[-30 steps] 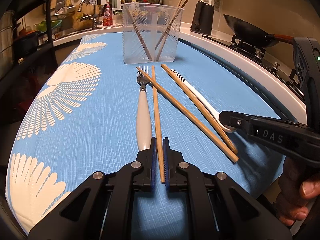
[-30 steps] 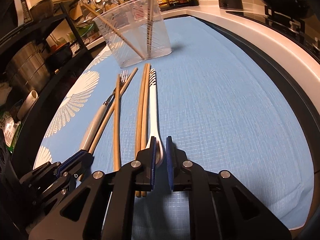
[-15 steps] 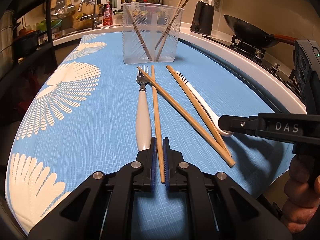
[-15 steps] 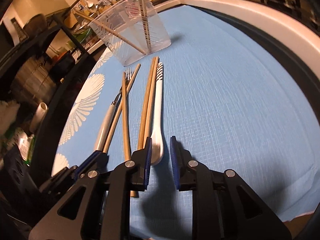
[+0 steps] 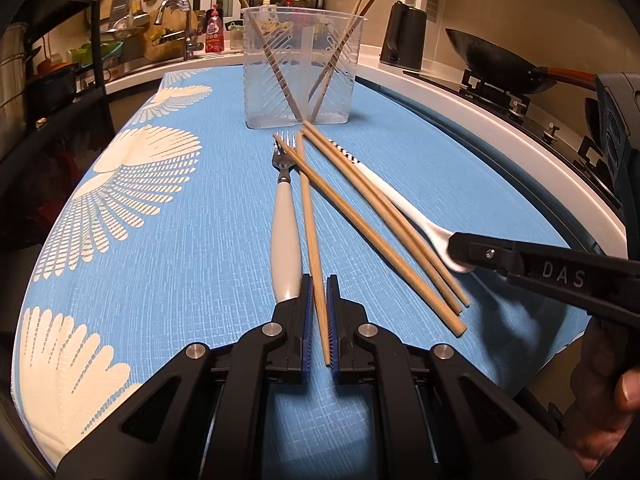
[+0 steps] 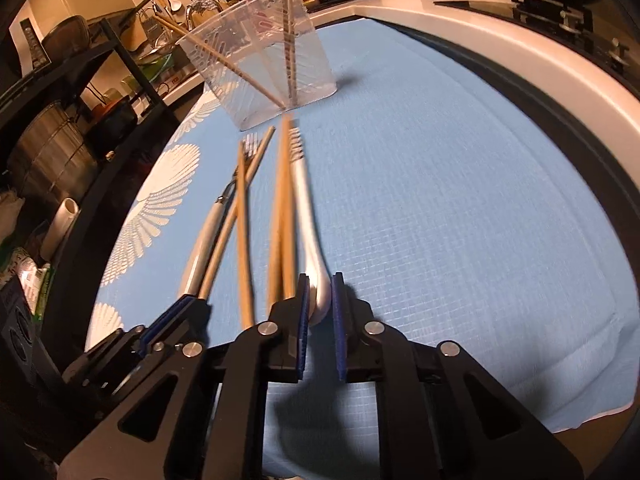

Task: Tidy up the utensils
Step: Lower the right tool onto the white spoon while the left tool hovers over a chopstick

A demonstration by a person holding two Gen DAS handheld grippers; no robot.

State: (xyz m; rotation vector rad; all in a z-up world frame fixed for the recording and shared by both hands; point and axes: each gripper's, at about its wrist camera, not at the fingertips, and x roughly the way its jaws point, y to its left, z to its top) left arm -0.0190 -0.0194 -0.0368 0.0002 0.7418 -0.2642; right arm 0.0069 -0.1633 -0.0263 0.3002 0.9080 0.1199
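Note:
My left gripper is shut on the near end of a wooden chopstick that lies on the blue cloth. A white-handled fork lies just left of it. To the right lie loose chopsticks, one crossing the fork's tines, and a white spoon. My right gripper is closing its jaws, and the pads press on the bowl of the white spoon. Farther back, a clear plastic holder has chopsticks leaning inside it.
A wok sits on the stove at the right, beyond the white counter edge. A black kettle stands behind the holder. A dark shelf rack with pots runs along the left. A person's hand grips the right tool.
The right gripper widened a little, then closed on the spoon's bowl while rolling slightly. The spoon and the chopsticks beside it shifted. The left gripper and its chopstick stayed put.

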